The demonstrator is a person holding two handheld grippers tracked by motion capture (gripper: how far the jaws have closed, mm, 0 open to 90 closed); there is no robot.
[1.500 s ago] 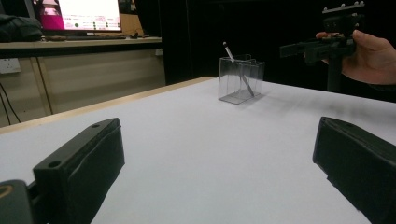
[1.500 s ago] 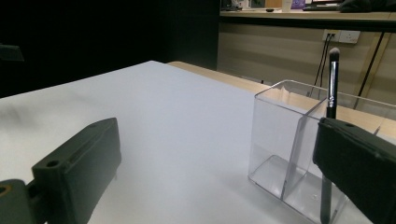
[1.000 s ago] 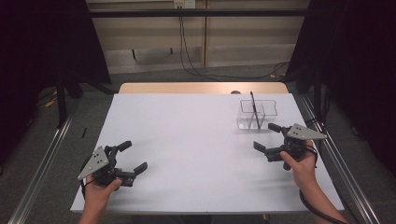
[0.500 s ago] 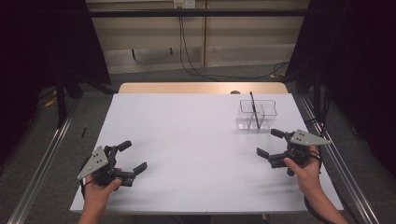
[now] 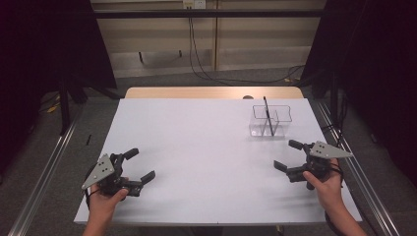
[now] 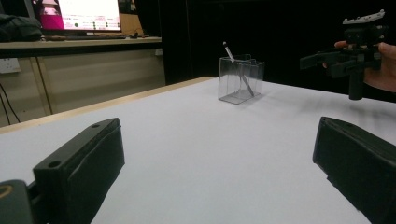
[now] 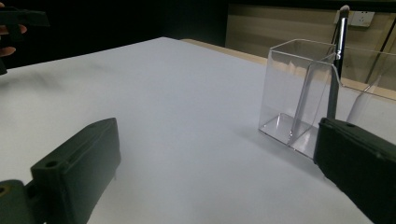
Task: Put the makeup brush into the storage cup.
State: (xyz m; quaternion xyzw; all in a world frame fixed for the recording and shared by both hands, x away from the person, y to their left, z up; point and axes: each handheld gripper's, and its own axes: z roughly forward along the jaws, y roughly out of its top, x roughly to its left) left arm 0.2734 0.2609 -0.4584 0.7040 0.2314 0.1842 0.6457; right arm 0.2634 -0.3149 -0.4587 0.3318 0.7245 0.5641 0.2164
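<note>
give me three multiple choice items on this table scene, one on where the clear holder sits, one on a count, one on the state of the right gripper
1. Where on the table does the clear holder stand?
A. far right part
B. near left corner
C. dead centre

2. How many pens stand in the holder?
A. none
B. one
C. three

3. How is the right gripper now?
A. shut on the pen
B. open, holding nothing
C. shut on the holder

Key:
1 A: in the high view the holder stands toward the far right of the white table, beyond the right gripper.
2 B: a single dark pen leans inside it, seen also in the right gripper view.
3 B: its jaws stand apart over bare table, short of the holder.
</note>
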